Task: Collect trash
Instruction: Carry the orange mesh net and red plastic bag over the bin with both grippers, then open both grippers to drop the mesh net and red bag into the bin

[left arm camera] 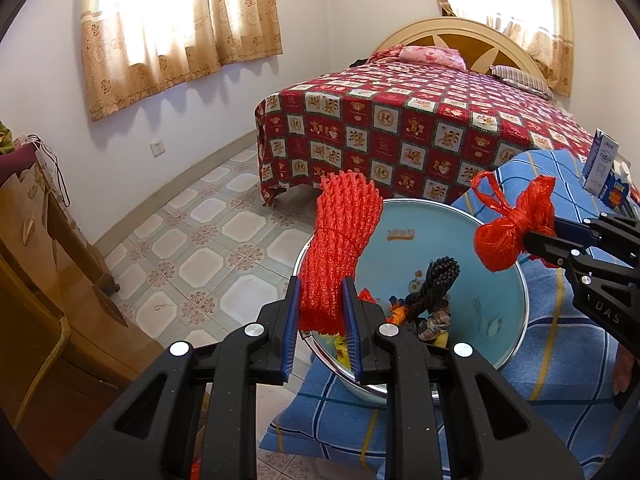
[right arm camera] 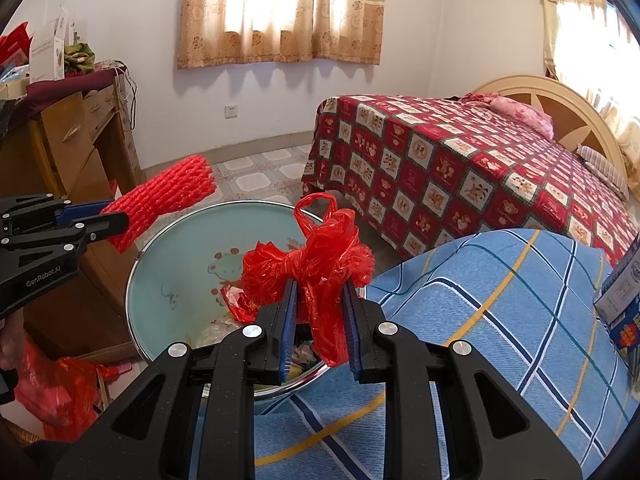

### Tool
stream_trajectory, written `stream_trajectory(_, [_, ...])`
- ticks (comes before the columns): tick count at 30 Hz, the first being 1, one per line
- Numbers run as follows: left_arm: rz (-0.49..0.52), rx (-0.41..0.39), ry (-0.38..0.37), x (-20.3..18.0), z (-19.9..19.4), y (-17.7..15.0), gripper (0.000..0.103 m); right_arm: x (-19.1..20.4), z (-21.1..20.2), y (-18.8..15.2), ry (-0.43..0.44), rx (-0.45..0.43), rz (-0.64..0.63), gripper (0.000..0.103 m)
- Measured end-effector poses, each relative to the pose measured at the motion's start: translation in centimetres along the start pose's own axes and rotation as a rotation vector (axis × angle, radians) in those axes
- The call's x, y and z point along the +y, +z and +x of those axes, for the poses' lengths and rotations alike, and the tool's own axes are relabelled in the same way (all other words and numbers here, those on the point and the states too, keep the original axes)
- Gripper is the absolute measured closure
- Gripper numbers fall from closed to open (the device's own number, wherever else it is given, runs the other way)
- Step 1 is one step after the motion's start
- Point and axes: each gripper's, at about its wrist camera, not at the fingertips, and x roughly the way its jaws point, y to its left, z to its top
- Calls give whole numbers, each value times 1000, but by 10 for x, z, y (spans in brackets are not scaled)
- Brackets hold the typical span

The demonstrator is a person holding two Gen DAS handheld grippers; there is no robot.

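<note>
Blue plaid cloth, tiled floor, bed; left gripper clamps net roll, right gripper clamps bag.

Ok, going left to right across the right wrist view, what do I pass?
Wooden dresser → left gripper shut on red foam net → pale blue basin → right gripper shut on red plastic bag → bed → cartons.
</note>
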Motion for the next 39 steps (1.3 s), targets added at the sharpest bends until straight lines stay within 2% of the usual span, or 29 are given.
stream_trajectory(32, [3, -5, -14, -7, -3, 2, 82, 2, -3, 1, -1, -10, -3, 81])
stream_trajectory(39, [4, -16, -31, -11, -8, 5, 79, 0, -9, 5, 4, -28, -6, 80])
